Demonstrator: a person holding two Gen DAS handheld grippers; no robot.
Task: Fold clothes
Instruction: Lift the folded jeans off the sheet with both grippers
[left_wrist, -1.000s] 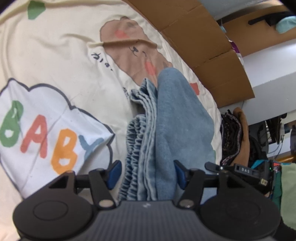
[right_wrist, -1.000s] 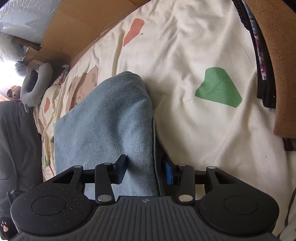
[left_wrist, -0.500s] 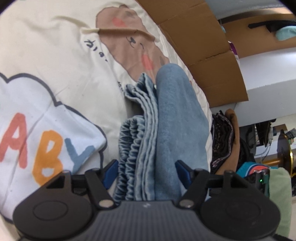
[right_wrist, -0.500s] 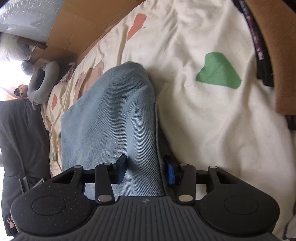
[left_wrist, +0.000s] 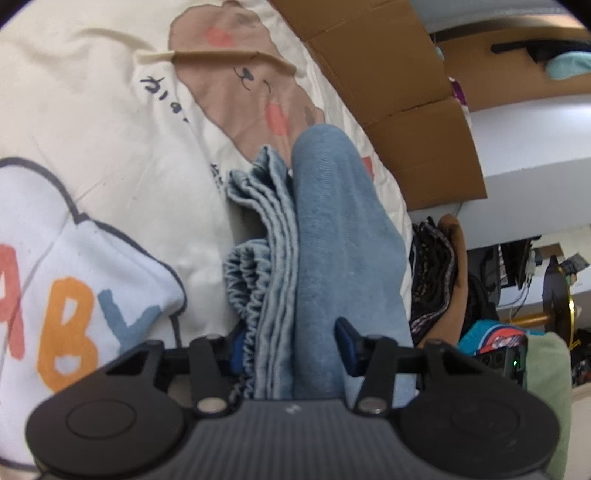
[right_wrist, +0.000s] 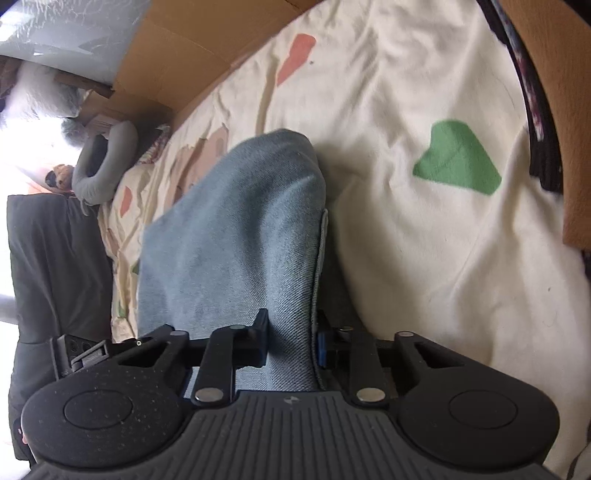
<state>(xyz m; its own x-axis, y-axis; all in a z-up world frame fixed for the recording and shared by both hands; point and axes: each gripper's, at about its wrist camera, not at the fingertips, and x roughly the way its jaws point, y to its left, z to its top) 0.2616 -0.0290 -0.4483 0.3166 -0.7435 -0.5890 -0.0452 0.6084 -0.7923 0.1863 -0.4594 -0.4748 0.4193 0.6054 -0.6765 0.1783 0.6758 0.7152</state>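
left wrist view: left gripper (left_wrist: 291, 345) has its jaws closing just now, clamped on the folded jeans (left_wrist: 343, 236). the left pad presses the gathered waistband edge and the right pad presses the smooth top panel, so the full stack of layers sits between them. the jeans run away from the gripper as a long thick fold and lie on the sheet (left_wrist: 92, 110). the layered hems and the elastic waistband are stacked on the left side of the fold. the bear print (left_wrist: 243, 81) is on the sheet just beyond the far end of the jeans. the cloud patch (left_wrist: 74, 280) with coloured letters is on the sheet left of the jeans. cardboard (left_wrist: 399, 103) stands past the sheet, right of the jeans' far end. dark clothes (left_wrist: 436, 266) are piled right of the jeans, off the sheet edge.

right wrist view: right gripper (right_wrist: 291, 339) has also just been closing and is pinched on the jeans (right_wrist: 236, 229). both pads press a narrow strip of denim along the right edge of the fold. the rest of the jeans spread left of the gripper and lie on the sheet (right_wrist: 406, 92). the green patch (right_wrist: 458, 162) is on the sheet right of the jeans, well apart. the grey neck pillow (right_wrist: 107, 162) lies far left of the jeans, past the sheet. cardboard (right_wrist: 192, 48) is beyond the jeans' far end. a brown and dark garment (right_wrist: 546, 110) runs along the sheet's right edge.
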